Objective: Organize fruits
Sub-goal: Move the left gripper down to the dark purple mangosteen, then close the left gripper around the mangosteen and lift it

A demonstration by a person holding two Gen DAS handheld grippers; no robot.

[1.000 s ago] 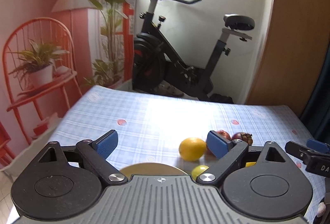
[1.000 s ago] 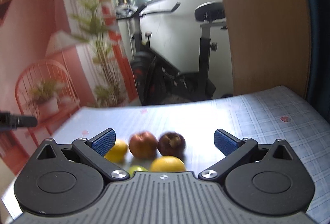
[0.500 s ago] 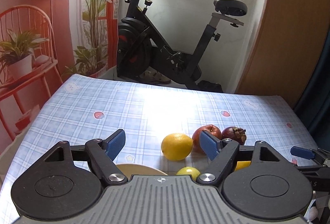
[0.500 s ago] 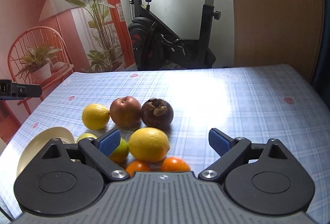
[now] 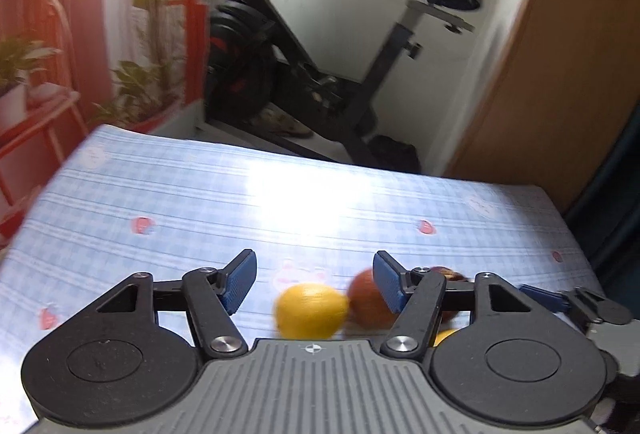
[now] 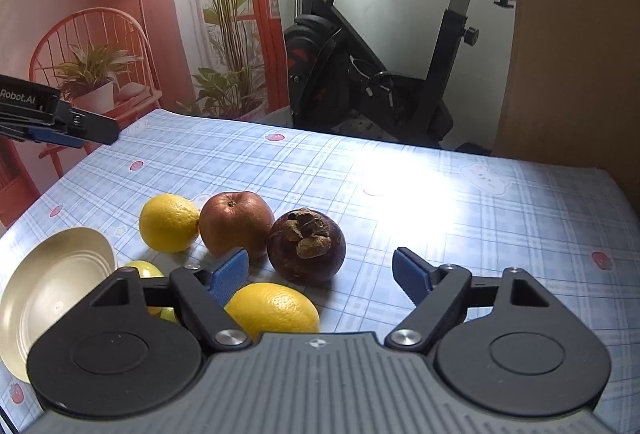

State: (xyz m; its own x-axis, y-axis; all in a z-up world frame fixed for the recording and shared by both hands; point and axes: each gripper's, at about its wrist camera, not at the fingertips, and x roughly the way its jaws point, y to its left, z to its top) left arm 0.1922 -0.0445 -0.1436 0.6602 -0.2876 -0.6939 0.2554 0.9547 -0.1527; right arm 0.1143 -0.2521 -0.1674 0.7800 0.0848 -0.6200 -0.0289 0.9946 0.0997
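Mangosteen touches apple (lemons nearby).

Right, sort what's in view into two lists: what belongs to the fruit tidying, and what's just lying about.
Part of the job:
- two lemons
- apple
- mangosteen
- small green fruit, partly hidden
- plate
- left gripper and right gripper, both closing, pressing on no fruit

Just lying about:
- exercise bike
- potted plants
- red chair

white lettering "robot.ai" on the black body of the left gripper, at the left edge of the right wrist view; start of the word cut off; nothing else readable in either view
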